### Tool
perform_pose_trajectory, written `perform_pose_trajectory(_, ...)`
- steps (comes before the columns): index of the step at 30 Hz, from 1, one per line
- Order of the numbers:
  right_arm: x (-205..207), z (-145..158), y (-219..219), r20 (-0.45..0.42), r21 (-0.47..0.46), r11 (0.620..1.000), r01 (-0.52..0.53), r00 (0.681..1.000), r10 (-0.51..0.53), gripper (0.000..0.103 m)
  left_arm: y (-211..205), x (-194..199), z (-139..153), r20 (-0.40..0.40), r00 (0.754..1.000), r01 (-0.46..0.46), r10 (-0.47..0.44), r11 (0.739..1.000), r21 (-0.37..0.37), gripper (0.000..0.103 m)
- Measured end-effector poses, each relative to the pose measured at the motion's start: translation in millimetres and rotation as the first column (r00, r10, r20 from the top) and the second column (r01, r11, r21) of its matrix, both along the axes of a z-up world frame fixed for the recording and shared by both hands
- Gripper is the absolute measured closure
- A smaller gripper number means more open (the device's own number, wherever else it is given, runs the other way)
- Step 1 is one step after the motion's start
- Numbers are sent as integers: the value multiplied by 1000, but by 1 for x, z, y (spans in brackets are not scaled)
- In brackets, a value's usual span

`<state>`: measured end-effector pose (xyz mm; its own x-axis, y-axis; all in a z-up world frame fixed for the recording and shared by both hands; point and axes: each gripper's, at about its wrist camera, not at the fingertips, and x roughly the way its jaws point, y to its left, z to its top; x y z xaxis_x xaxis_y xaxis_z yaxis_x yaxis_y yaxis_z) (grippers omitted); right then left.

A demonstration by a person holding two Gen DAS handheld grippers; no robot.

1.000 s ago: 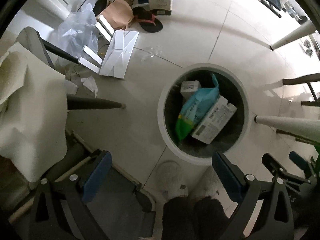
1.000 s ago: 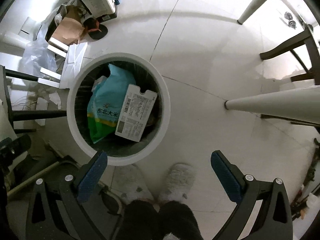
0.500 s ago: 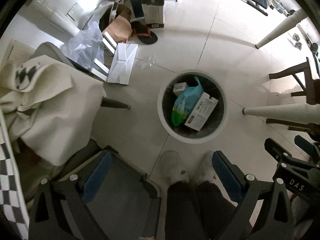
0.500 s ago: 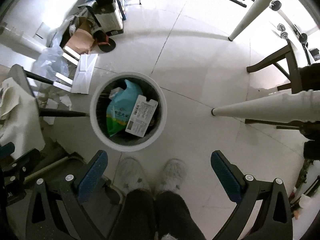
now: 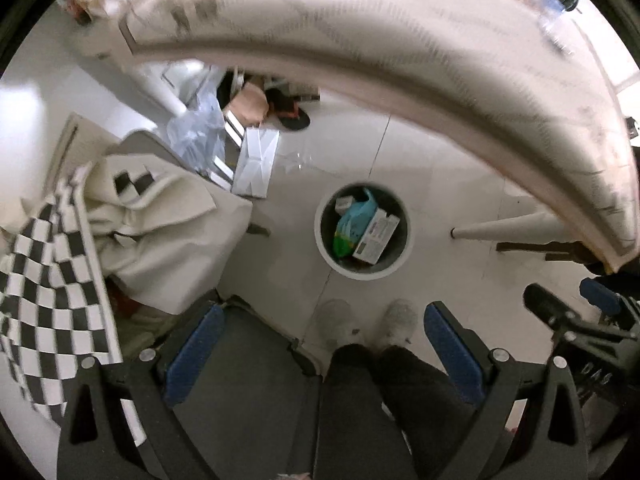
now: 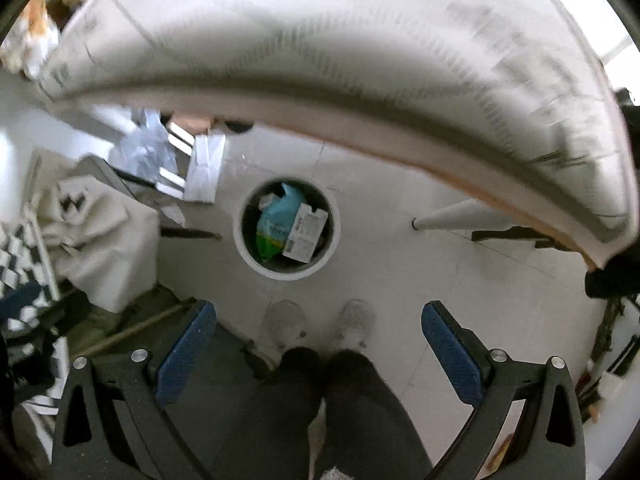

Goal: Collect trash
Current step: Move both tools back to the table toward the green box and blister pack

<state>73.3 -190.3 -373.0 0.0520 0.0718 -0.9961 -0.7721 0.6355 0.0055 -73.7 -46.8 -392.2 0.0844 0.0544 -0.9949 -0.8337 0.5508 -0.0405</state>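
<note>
A round white trash bin (image 5: pixel 325 246) stands on the tiled floor far below; it also shows in the right wrist view (image 6: pixel 247 248). Inside lie a teal and green bag (image 5: pixel 352 224) and a white printed box (image 5: pixel 376 236), seen too in the right wrist view as bag (image 6: pixel 276 224) and box (image 6: pixel 306 232). My left gripper (image 5: pixel 322 354) is open and empty, high above the floor. My right gripper (image 6: pixel 316 350) is open and empty at about the same height. The right gripper's body shows at the right edge of the left view (image 5: pixel 576 332).
A blurred pale table edge (image 5: pixel 400 40) arcs across the top of both views (image 6: pixel 360 80). A chair draped with cream and checkered cloth (image 5: pixel 132 232) stands left. Flattened cartons and plastic (image 5: pixel 256 160) lie beyond the bin. A white table leg (image 5: pixel 508 228) is right. The person's slippers (image 5: pixel 368 320) are below.
Both grippers have risen well above the bin, which now looks much smaller. The table edge has come into the top of both views. Both stay open and empty.
</note>
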Motion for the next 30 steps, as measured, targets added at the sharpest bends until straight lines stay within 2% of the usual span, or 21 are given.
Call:
perform_pose_trajectory(2, 10, 27, 4, -8, 34, 999, 31, 999, -31, 0, 4, 5, 24, 10, 1000, 7, -7, 999, 31, 0)
perform_pose_trajectory(7, 56, 85, 20, -3, 103, 987, 126, 992, -126, 0, 24, 43, 54, 5, 1000, 20, -21, 995, 93, 0)
perform_pose_trajectory(10, 99, 104, 37, 3, 126, 975, 182, 983, -183, 0, 42, 73, 61, 11, 999, 32, -34, 993, 114, 0)
perform_pose_trajectory(13, 142, 109, 59, 15, 136, 968, 209, 977, -213, 0, 65, 106, 63, 7, 999, 37, -38, 992, 120, 0)
perform_pose_trajectory(15, 178, 106, 79, 32, 130, 968, 216, 975, -221, 0, 84, 129, 59, -6, 1000, 27, -27, 992, 125, 0)
perform_pose_trajectory(19, 245, 81, 129, 38, 110, 970, 218, 974, -224, 0, 119, 170, 46, -41, 999, -1, 6, 992, 124, 0)
perform_pose_trajectory(22, 289, 54, 157, 10, 75, 972, 223, 975, -224, 10, 141, 196, 35, -75, 996, -44, 51, 995, 92, 0)
perform_pose_trajectory(26, 319, 24, 191, -50, 58, 980, 192, 981, -189, 15, 157, 220, 21, -101, 990, -95, 98, 995, 42, 0)
perform_pose_trajectory(28, 321, 16, 203, -34, 40, 986, 163, 986, -162, 20, 160, 229, 17, -112, 987, -109, 111, 994, 22, 0)
perform_pose_trajectory(30, 316, 16, 213, 18, 24, 991, 128, 992, -129, 29, 164, 237, 15, -128, 985, -116, 117, 993, 13, 0)
